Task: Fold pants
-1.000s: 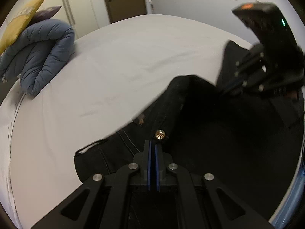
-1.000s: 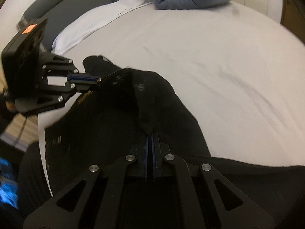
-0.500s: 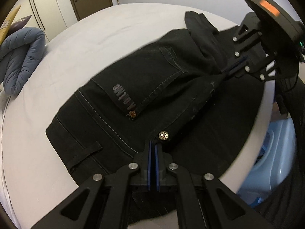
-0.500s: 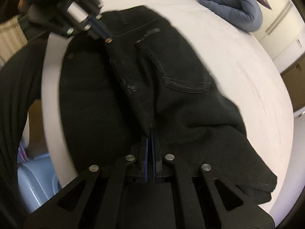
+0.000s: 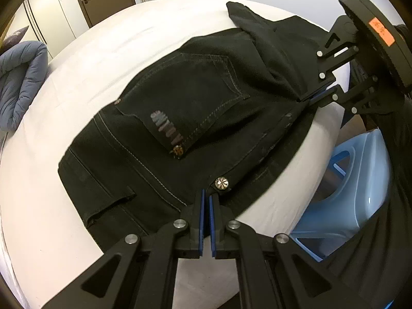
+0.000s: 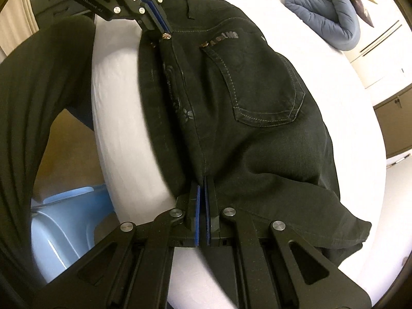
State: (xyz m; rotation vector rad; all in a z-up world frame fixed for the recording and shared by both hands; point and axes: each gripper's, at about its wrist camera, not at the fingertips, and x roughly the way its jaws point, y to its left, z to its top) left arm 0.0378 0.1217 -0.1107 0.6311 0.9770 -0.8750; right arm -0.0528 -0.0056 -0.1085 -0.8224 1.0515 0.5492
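Now the black pants [image 5: 195, 108] lie spread on the white bed [image 5: 108, 51], back pocket [image 5: 198, 103] up, along the bed's near edge, with one side hanging slightly over that edge. The left gripper [image 5: 206, 195] has its blue-padded fingers [image 5: 202, 221] pinched tight on the waistband just beside a metal button [image 5: 222, 182]. The right gripper [image 6: 201, 182] is likewise clamped, its fingers [image 6: 197, 213] closed on the side seam farther down the pants toward the legs. Between the two grips the seam runs fairly straight along the near edge. The leg fabric bunches in folds toward the bed's far side. A folded blue duvet [image 6: 324, 18] sits at a far corner of the bed. A pale blue plastic basket [image 5: 355, 190] stands on the floor beside the bed, next to the person's dark sleeve [image 6: 33, 97].
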